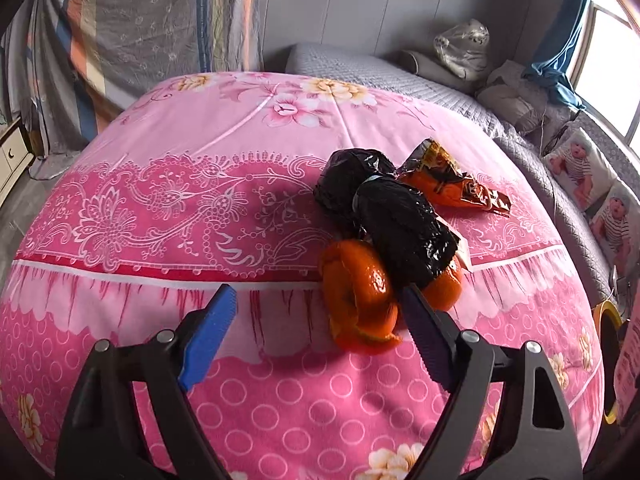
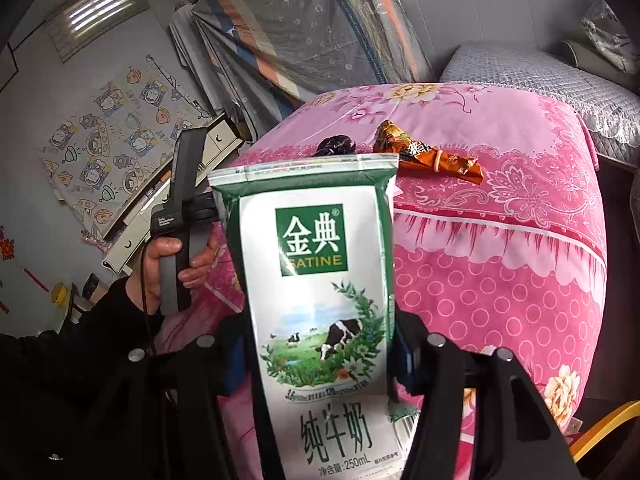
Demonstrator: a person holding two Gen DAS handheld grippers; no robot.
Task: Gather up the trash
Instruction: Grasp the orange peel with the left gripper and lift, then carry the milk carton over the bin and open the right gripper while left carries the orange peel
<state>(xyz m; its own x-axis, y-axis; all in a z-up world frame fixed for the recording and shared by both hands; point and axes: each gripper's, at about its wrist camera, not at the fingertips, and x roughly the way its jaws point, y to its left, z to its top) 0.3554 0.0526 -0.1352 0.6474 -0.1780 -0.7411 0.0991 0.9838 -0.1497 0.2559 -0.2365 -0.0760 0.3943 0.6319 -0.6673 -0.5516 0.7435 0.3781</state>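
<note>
Our left hand-held gripper (image 1: pixel 316 320) has two black arms, each fixed with round silver screws, and they end in blue ribbed pads (image 1: pixel 208 336); the right-hand pad looks darker, in shadow. Our right hand-held gripper (image 2: pixel 320 360) is built the same way: black angular arms with silver screw heads, and a sliver of blue pad (image 2: pixel 406 360) showing on its right side. In the right wrist view we also see the left tool from the side: a black and grey handle (image 2: pixel 182 220) with small white lettering, too small to read, and a thin black cable hanging from it. Our left hand (image 2: pixel 176 264) comes out of a black sleeve (image 2: pixel 100 320).
</note>
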